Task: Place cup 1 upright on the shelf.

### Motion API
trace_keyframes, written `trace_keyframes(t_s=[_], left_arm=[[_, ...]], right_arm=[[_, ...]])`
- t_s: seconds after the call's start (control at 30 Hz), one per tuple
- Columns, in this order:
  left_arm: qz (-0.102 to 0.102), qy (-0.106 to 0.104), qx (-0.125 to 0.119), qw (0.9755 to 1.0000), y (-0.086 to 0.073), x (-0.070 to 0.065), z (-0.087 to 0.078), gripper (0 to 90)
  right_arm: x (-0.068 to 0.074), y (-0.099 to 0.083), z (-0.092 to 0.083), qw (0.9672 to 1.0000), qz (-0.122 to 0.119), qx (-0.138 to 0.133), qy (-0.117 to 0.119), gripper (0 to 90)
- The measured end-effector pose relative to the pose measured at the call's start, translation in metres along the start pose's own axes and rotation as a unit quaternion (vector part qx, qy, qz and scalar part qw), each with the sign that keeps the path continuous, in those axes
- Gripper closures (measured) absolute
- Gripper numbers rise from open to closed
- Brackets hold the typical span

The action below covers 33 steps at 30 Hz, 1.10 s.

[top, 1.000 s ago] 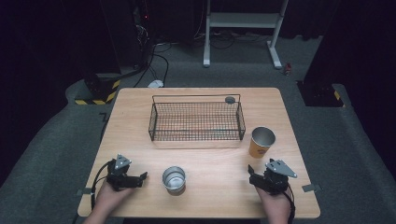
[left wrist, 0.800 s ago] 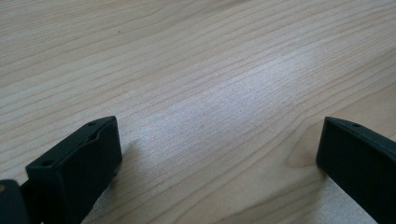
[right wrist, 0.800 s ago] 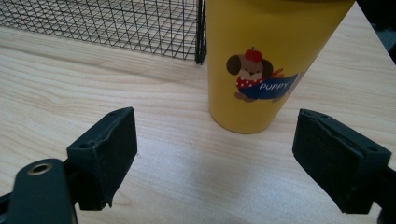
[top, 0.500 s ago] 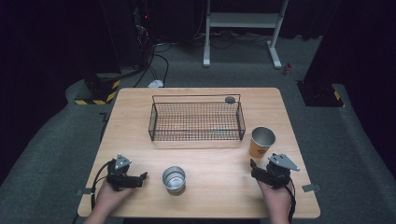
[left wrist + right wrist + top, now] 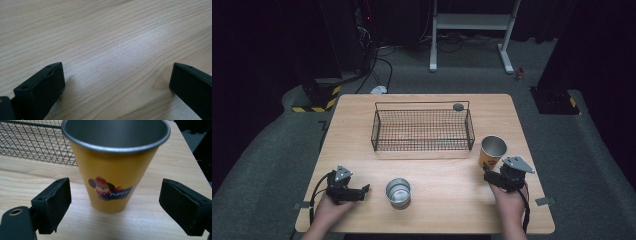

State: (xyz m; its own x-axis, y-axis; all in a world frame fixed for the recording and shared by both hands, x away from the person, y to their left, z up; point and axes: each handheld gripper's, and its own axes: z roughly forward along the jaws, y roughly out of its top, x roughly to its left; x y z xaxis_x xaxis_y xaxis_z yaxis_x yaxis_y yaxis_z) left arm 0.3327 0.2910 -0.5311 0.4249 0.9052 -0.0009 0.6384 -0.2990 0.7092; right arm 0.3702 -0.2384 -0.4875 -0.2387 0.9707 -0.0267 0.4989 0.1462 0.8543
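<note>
Lining up our right gripper [image 5: 115,207], jaws spread wide, we are facing the upright yellow cup [image 5: 113,170] standing dead centre between them; our left gripper [image 5: 117,82] is gaping empty.

Cup [image 5: 113,177]: yellow outside, grey metal inside and rim, cartoon print with red hat and blue banner, white "PUPPY" lettering. Second cup [image 5: 398,191]: plain silver metal. Basket [image 5: 422,129]: black wire mesh. Table [image 5: 362,112]: light wood, visible grain. Both grippers black: left gripper [image 5: 117,82], right gripper [image 5: 115,205]; right carries a grey plate. Floor grey; yellow-black hazard stripes off the table's far-left corner.
</note>
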Motion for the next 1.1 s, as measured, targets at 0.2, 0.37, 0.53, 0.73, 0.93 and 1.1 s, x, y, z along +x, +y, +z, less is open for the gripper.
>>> trace_keyframes(t_s=[0.2,0.37,0.53,0.73,0.93,1.1], left_arm=[[0.000,0.000,0.000,1.0000,0.000,0.000,0.000,0.4],[0.000,0.000,0.000,1.0000,0.000,0.000,0.000,0.4],[0.000,-0.001,0.000,1.0000,0.000,0.000,0.000,0.4],[0.001,-0.001,0.000,1.0000,0.000,0.000,0.000,0.4],[0.001,-0.001,0.000,1.0000,0.000,0.000,0.000,0.4],[0.001,-0.001,0.000,1.0000,0.000,0.000,0.000,0.4]], right_arm=[[0.001,0.010,0.005,1.0000,0.000,-0.003,-0.002,10.8],[0.001,0.018,0.013,0.9999,0.009,0.001,-0.007,10.6],[0.002,0.024,0.020,0.9999,0.014,0.000,-0.005,10.5],[0.003,0.027,0.027,0.9998,0.021,-0.003,-0.002,10.7],[0.004,0.027,0.030,0.9998,0.018,-0.006,-0.001,12.1],[0.004,0.027,0.030,0.9997,0.021,-0.010,-0.003,13.0]])
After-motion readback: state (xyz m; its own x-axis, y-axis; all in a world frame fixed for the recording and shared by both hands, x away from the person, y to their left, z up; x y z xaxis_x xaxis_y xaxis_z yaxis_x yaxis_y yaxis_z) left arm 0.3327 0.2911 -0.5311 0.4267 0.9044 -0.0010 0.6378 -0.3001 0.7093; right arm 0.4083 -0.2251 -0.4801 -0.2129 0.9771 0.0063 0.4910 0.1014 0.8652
